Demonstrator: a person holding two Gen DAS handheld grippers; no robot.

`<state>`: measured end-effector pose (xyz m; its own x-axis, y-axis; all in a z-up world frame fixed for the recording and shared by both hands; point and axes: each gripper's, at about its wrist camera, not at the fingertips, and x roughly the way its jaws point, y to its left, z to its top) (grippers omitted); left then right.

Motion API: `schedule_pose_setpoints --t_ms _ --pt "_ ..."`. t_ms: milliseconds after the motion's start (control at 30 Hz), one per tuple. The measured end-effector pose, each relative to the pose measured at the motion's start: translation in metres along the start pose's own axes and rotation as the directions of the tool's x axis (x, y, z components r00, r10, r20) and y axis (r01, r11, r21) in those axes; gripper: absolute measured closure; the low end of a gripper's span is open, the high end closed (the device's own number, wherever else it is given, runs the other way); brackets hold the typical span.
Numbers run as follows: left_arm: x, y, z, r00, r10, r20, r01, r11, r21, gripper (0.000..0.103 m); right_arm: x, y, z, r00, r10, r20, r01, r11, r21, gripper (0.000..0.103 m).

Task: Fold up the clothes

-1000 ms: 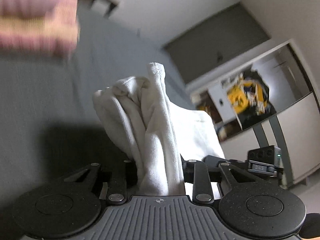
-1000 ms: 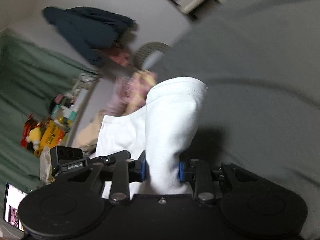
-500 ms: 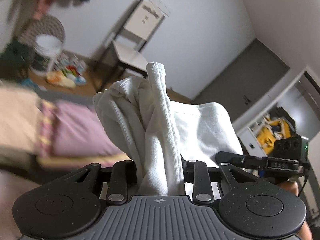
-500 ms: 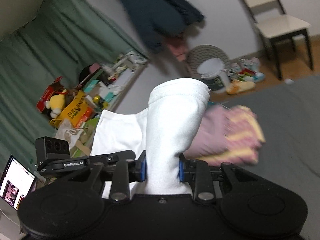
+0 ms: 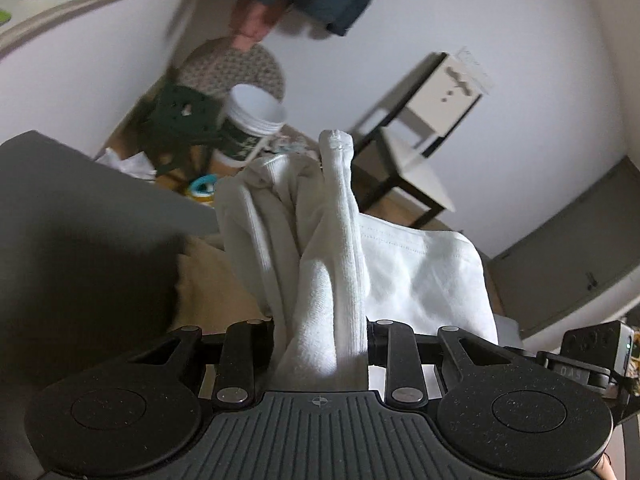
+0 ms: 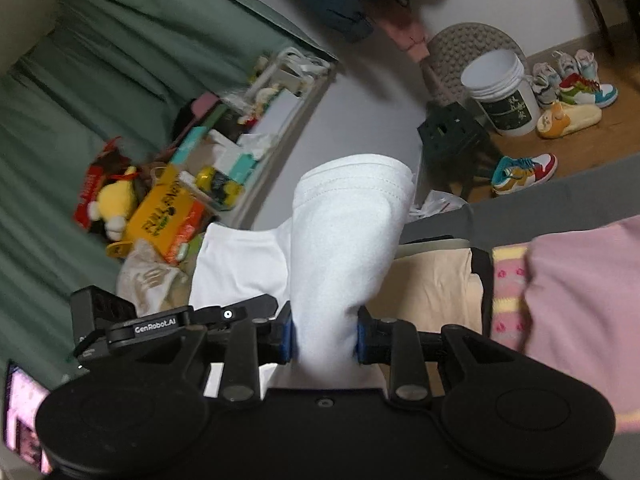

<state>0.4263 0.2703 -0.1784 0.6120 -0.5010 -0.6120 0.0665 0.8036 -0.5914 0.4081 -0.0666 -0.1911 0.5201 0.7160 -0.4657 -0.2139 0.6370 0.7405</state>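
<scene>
While the left gripper (image 5: pixel 322 340) pinches a bunched, ribbed part of the white garment (image 5: pixel 320 248) tight between its jaws, we see the cloth standing up in a crumpled peak ahead of it, with a smoother stitched panel spreading off to the right. Left of that lies the grey surface (image 5: pixel 80 216); beyond it stand a white bucket (image 5: pixel 256 120) and a chair (image 5: pixel 420 152) against the wall.

Over on our right side, the right gripper (image 6: pixel 325 338) is likewise clamped on the white garment (image 6: pixel 344 232), blue pads (image 6: pixel 287 338) pressing a smooth hemmed fold that rises straight up. The other gripper's body (image 6: pixel 168 324) sits just left, the cloth stretching between the two. To the right, a beige folded piece (image 6: pixel 432 284) and a pink garment (image 6: pixel 576 300) rest on the grey surface, sneakers (image 6: pixel 524 168) on the floor behind.
</scene>
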Motion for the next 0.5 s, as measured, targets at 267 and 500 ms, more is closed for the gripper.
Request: schedule_pose_setpoints --t_ms 267,500 --pt "0.056 0.042 0.001 0.998 0.008 -0.058 -0.010 1.000 -0.026 0.074 0.037 -0.045 0.002 0.999 -0.029 -0.042 0.033 0.996 0.086 0.076" --pt "0.075 0.069 -0.013 0.998 0.016 -0.067 -0.020 0.998 -0.052 0.064 0.061 -0.083 -0.009 0.997 -0.053 -0.061 0.062 0.984 0.170 0.073"
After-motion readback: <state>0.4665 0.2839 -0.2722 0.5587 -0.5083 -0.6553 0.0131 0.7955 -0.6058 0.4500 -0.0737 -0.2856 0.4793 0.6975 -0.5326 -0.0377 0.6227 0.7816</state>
